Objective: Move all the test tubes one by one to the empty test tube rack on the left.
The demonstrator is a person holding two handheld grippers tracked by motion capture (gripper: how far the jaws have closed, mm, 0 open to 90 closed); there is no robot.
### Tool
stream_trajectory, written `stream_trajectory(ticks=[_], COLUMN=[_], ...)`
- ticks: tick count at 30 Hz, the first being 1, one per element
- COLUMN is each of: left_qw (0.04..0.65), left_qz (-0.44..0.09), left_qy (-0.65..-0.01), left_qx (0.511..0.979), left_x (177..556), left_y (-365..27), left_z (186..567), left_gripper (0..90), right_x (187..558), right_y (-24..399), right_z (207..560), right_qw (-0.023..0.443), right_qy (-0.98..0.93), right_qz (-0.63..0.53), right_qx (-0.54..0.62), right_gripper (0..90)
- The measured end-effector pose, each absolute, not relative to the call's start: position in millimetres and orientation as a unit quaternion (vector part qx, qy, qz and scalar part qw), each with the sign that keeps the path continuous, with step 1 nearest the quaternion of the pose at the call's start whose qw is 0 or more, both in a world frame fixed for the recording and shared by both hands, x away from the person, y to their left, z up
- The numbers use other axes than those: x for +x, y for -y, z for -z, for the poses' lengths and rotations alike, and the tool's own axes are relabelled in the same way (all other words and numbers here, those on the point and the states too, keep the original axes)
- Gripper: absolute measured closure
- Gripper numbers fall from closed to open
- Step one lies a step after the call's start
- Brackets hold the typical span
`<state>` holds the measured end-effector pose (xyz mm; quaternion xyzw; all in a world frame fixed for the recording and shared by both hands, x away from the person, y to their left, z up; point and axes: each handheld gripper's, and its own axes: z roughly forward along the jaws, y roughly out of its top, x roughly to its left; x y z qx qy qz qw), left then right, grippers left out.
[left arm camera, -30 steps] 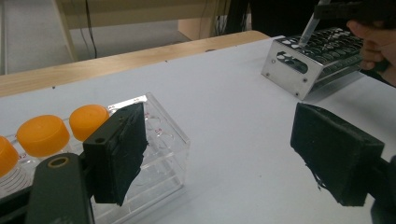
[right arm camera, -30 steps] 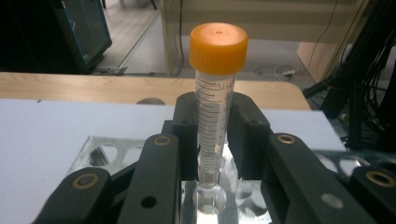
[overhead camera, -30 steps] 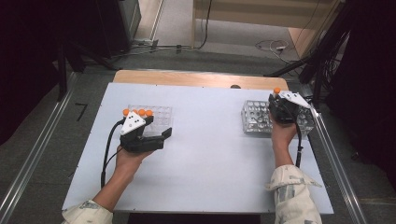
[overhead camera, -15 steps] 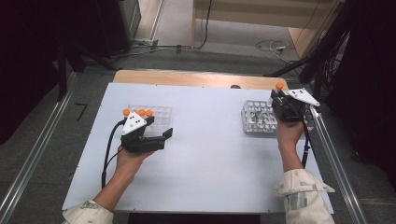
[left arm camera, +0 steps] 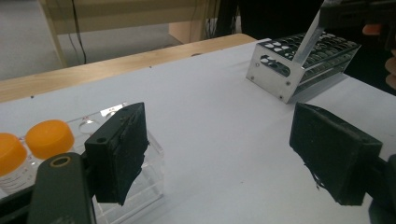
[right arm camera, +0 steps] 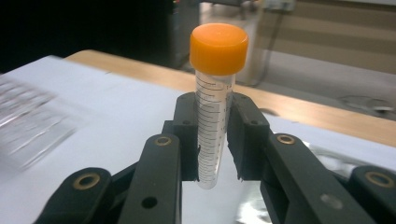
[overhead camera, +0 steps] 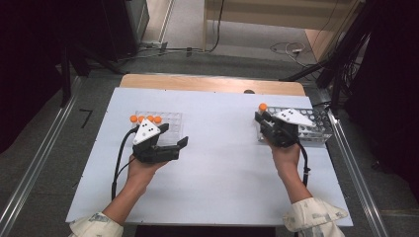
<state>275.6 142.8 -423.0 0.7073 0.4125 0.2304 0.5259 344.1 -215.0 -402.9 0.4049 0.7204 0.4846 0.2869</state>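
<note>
White table [overhead camera: 217, 192] (tube [right arm camera: 214, 119] in right tongs [right arm camera: 214, 140])

Clear rack [right arm camera: 28, 126] left of the right gripper's jaws is motion-blurred, wells unreadable. Metal rack [right arm camera: 327, 158] behind those jaws mostly hidden. Tube [right arm camera: 214, 107] markings too small to read. Orange cap [left arm camera: 7, 154] by left jaw cut off at pic edge.

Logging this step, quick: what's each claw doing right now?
Left claw: open, holding nothing.
Right claw: closed on an orange-capped tube.
</note>
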Motion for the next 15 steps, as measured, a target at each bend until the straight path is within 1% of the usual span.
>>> stream_trajectory(ticks=[1,2,3,4,8,9,15], left_qw=[0.526,0.527,0.528,0.528,0.529,0.529,0.532], left_qz=[-0.230,-0.229,-0.228,-0.227,-0.226,-0.226,-0.221], left_qy=[-0.411,-0.411,-0.410,-0.410,-0.407,-0.408,-0.403], left_qx=[0.708,0.708,0.708,0.709,0.709,0.709,0.712], left_x=[275,275,275,275,274,273,273], left_y=[-142,-140,-139,-138,-137,-136,-134], left_z=[423,422,422,422,422,422,422], left_gripper=[20.4,20.4,20.4,20.4,20.7,20.9,22.8], right_x=[344,338,338,333,326,323,316], right_y=[215,204,204,194,182,176,157], right_z=[403,406,406,409,414,418,433], right_qw=[0.287,0.272,0.272,0.261,0.247,0.237,0.210], right_qy=[-0.720,-0.733,-0.733,-0.744,-0.755,-0.761,-0.780], right_qz=[-0.485,-0.487,-0.487,-0.488,-0.489,-0.489,-0.483], right_qx=[0.405,0.389,0.389,0.375,0.360,0.354,0.337], right_gripper=[71.9,71.8,71.8,71.9,71.8,71.9,71.9])
